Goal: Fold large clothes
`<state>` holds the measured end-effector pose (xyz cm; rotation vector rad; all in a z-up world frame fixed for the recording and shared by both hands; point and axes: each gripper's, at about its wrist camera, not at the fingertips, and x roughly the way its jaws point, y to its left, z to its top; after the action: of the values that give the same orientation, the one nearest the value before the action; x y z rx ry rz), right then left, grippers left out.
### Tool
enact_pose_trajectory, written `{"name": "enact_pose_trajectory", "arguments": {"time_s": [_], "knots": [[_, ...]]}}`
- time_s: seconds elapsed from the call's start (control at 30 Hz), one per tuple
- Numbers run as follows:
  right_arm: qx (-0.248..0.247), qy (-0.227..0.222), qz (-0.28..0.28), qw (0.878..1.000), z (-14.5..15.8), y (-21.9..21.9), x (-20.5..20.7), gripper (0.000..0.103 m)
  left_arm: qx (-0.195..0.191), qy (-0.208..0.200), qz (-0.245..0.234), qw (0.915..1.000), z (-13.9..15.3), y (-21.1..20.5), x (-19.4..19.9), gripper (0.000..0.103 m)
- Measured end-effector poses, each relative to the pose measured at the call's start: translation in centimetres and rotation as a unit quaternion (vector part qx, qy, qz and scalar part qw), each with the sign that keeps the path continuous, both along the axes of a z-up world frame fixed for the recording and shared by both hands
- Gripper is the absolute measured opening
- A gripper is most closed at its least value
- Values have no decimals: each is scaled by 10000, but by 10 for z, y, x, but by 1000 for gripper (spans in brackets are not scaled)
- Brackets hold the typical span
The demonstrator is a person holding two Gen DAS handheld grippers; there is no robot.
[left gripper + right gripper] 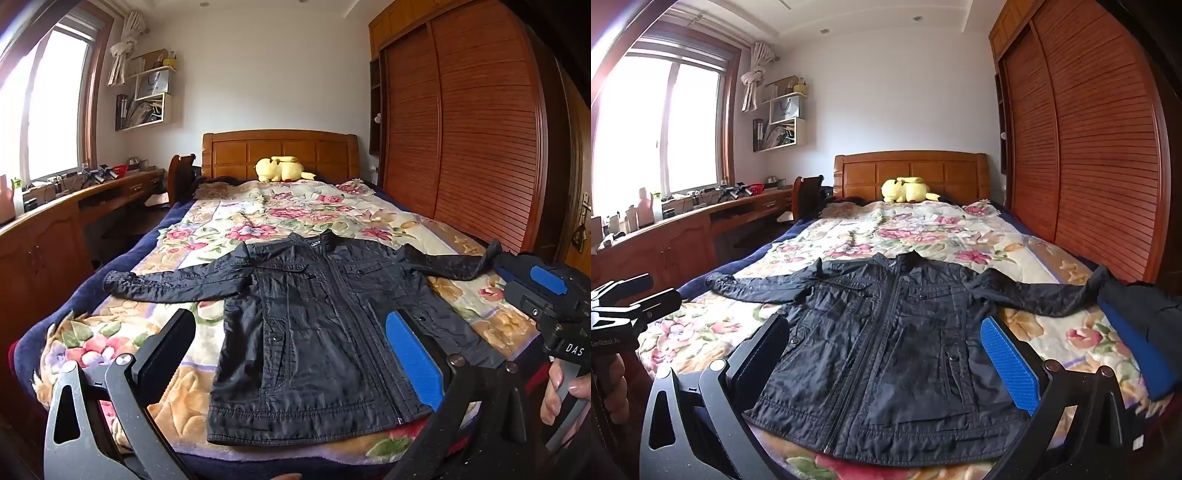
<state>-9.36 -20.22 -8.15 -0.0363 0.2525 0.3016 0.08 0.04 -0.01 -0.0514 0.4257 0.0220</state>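
A black zip-up jacket lies flat, front up, on a floral blanket, both sleeves spread sideways and the collar pointing to the headboard. It also shows in the right wrist view. My left gripper is open and empty, held above the jacket's hem. My right gripper is open and empty too, over the jacket's lower part. The right gripper shows at the right edge of the left wrist view, near the right sleeve end. The left gripper shows at the left edge of the right wrist view.
A yellow plush toy lies by the wooden headboard. A wooden wardrobe stands along the bed's right side. A desk with small items runs under the window at left. A dark blue garment lies at the bed's right edge.
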Motion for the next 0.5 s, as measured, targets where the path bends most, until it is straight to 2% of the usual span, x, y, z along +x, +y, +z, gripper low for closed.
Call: {"name": "enact_pose_trajectory", "arguments": {"time_s": [0.13, 0.5], "knots": [[26, 24, -3, 10000, -2, -1, -1, 103, 153, -82, 18, 9998, 1, -2, 0, 103], [72, 100, -1, 9999, -2, -1, 0, 103, 84, -129, 9, 9999, 3, 0, -1, 103]]}}
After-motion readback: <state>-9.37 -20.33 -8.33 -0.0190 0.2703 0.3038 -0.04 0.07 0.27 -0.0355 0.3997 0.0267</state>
